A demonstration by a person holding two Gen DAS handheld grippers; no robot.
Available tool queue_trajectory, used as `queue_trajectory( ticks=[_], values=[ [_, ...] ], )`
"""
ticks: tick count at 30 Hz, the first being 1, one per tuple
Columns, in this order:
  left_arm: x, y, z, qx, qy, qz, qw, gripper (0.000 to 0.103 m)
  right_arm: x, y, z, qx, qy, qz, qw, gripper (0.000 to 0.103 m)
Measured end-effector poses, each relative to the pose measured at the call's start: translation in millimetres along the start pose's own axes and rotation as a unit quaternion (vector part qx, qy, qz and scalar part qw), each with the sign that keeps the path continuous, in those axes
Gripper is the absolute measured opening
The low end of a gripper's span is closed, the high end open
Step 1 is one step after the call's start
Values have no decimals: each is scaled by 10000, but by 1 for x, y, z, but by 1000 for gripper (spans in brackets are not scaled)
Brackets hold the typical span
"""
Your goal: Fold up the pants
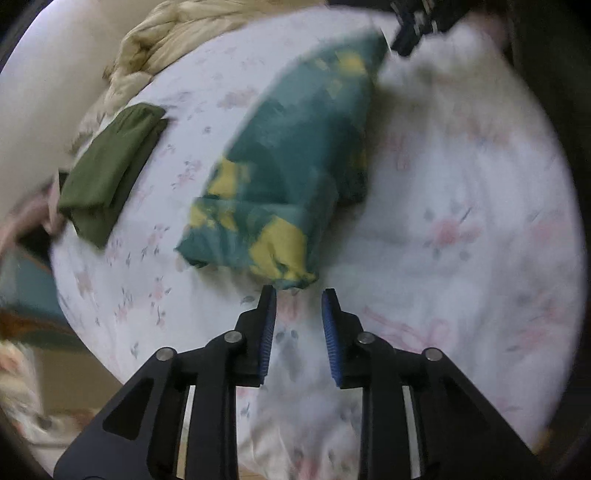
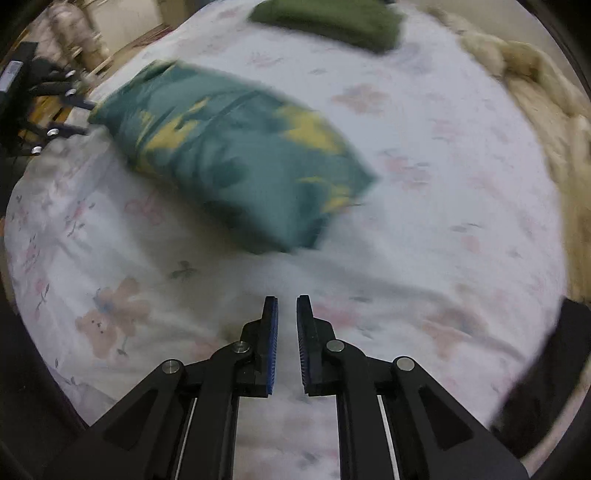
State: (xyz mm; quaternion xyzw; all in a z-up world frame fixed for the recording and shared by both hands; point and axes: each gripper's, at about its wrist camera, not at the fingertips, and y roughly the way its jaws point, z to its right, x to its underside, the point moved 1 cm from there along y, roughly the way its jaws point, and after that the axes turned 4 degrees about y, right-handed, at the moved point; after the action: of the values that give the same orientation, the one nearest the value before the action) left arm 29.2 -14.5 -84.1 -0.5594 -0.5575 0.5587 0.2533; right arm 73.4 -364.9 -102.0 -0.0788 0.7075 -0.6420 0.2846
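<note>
The teal and yellow patterned pants (image 1: 291,173) lie folded in a long bundle on the floral bedsheet (image 1: 461,221). My left gripper (image 1: 298,295) is open and empty, its tips just short of the bundle's near end. In the right wrist view the pants (image 2: 236,158) lie ahead and to the left. My right gripper (image 2: 287,301) is slightly open and empty over bare sheet (image 2: 424,221), well clear of the pants. The left gripper also shows in the right wrist view (image 2: 79,116) at the bundle's far left end. Both views are blurred.
A folded olive green garment (image 1: 110,170) lies on the sheet left of the pants, also in the right wrist view (image 2: 328,20). A rumpled beige blanket (image 1: 166,40) lies along the bed's far edge. The floor (image 1: 48,365) lies beyond the bed's left edge.
</note>
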Motion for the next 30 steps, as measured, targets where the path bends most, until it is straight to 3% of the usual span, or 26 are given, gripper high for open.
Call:
queue_trajectory(
  ticks=[2,3,4,7,10,12,14,17,19,21,24,26,27,28,29,30],
  values=[
    [-3,-18,-24,242,-711,330,9966,22,-5,-20,17,-4,509,414,9978,13],
    [-7,-25,-42,265,-1312,524,9896,22,-12,-33,26,-182,838,747,9935,13],
    [-12,-30,-60,282,-2025,726,9762,22,-17,-40,29,-333,1013,962,9896,13],
    [-32,-21,-81,333,-3217,958,9414,21,-40,-49,32,-698,1493,1421,9760,13],
    [-56,4,-73,550,-3573,1110,9258,21,-61,-32,31,-1284,1882,1369,9640,13],
    [-68,23,-60,669,-3778,1045,9175,21,-68,-14,24,-1502,1878,1161,9637,13],
    [-77,44,-49,748,-3741,842,9205,21,-67,5,8,-1482,1587,796,9729,12],
    [-74,77,-29,596,-3389,176,9388,24,-59,35,-2,-1079,1253,172,9861,9],
    [-67,81,-21,495,-3262,224,9437,24,-49,48,-4,-967,1260,-30,9873,9],
    [-66,76,-22,526,-3353,240,9403,24,-48,48,-3,-964,1225,-11,9878,9],
    [-61,61,-35,711,-3776,202,9230,25,-47,29,7,-1165,1401,238,9830,10],
    [-52,43,-50,699,-4055,351,9107,35,-46,8,23,-1304,1675,645,9751,13],
    [-46,34,-59,557,-4162,439,9065,52,-45,1,31,-1348,1851,804,9701,14],
    [-38,26,-69,319,-4283,511,9016,75,-43,-5,42,-1422,2103,948,9626,28],
    [-28,20,-79,31,-4426,549,8951,92,-40,-6,50,-1507,2323,1022,9554,61],
    [-20,21,-84,-167,-4574,529,8875,96,-38,-3,59,-1543,2559,1019,9488,77]
  ],
)
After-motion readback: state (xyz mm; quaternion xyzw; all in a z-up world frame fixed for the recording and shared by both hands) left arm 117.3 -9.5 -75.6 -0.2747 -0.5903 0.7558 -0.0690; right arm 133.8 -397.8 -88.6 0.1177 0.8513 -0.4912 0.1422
